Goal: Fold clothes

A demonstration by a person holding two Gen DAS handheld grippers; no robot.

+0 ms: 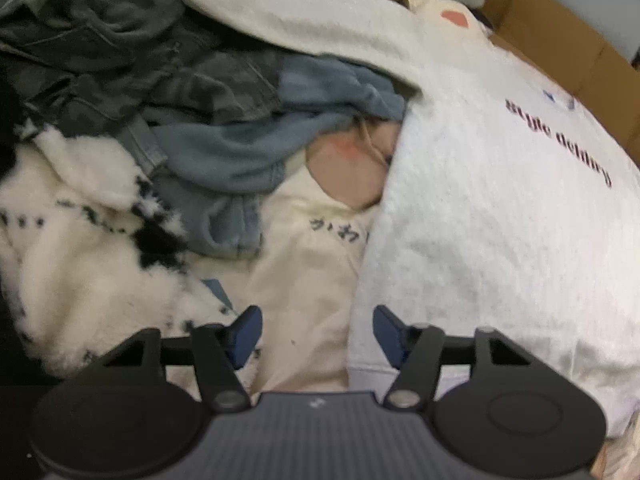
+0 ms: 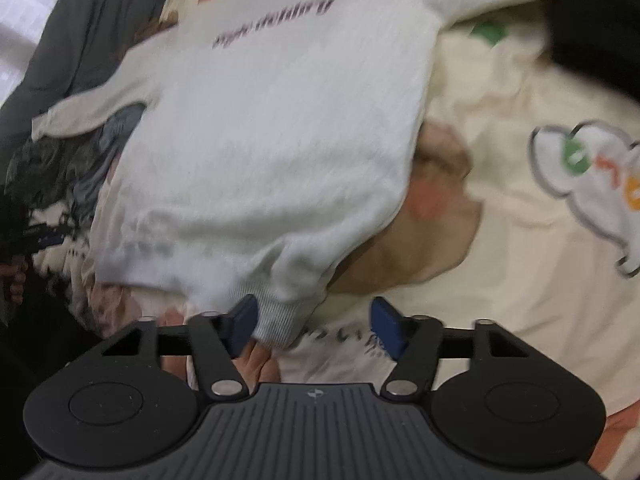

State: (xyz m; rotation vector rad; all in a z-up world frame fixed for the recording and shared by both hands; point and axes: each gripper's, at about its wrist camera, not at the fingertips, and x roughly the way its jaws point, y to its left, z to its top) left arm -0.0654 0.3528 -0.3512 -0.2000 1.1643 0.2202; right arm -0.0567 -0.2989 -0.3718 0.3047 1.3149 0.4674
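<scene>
Item: white knit sweater (image 2: 264, 132) with dark lettering, lying spread on top of a heap of clothes. In the right wrist view its body fills the centre and its ribbed hem sits at lower centre. Its long axis runs from that hem up to the lettering at the top of the frame.

Your right tool (image 2: 314, 326): the nearer one. The hem corner lies between its blue pads, against the left pad, with a clear gap to the right pad. The jaws stand part open, pinching nothing yet.

Your left tool (image 1: 318, 334): part open and holding nothing. In the left wrist view the sweater (image 1: 492, 216) fills the right of the frame. Its side edge runs up from just by the right pad; a cream printed top (image 1: 304, 280) lies between the pads.

Judgement: both tools look set for the bottom hem, one at each corner.
</scene>
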